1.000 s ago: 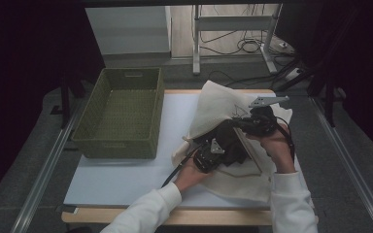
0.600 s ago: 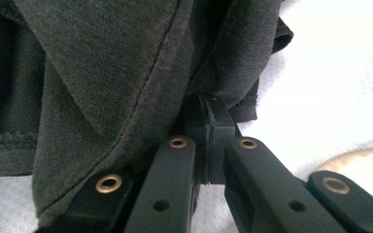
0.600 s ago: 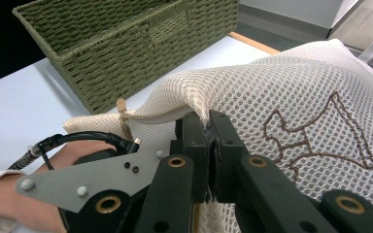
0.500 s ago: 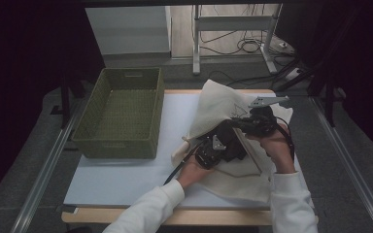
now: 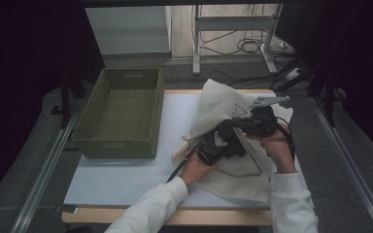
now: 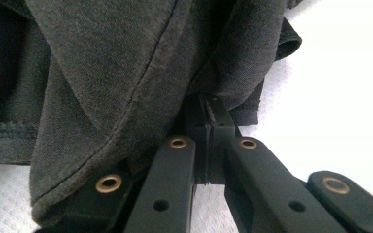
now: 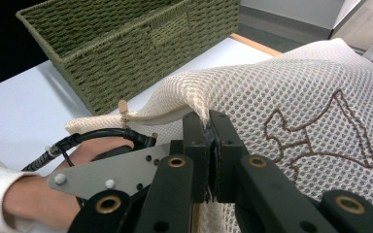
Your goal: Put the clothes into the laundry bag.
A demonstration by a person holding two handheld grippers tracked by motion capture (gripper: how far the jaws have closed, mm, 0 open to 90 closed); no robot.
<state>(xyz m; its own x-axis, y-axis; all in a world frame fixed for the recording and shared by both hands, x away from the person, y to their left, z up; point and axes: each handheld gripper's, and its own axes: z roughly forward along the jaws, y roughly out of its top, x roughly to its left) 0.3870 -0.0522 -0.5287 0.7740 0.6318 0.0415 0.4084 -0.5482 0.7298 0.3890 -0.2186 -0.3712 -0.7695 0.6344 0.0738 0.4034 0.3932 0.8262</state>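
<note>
While both tongs were clamped, the work in hand looked like getting a dark garment out of, or into, a cream mesh bag (image 5: 223,104) on the white surface (image 5: 126,170).

Right tongs (image 7: 209,126): jaws closed on the bag's rim, pinching the mesh and its cream binding. Rim lifted, so the mouth stood open toward the person's left hand (image 5: 194,167). Bag bore a brown stitched emblem (image 7: 320,131) on its side.

Left tongs (image 6: 209,109): jaws closed on a fold of the dark grey garment (image 6: 126,73), which hung over and around them. From the high view these tongs sat at the bag's mouth, close against the right tongs; the garment lay there too, how much of it inside the bag I could not tell.

Green woven basket (image 5: 121,111) stood empty on the surface to the left, well apart from the bag.

Risks, as judged:
- Left grip held what looked like only a thin fold near a seam; a firm pull could slide the cloth free.
- Garment could snag on the mesh or the small toggle (image 7: 123,108) at the rim, dragging the whole bag along.
- If the right tongs lost the narrow binding, the mouth would collapse over the garment.
- Tongs worked very close together; cables (image 5: 177,170) could foul.
</note>
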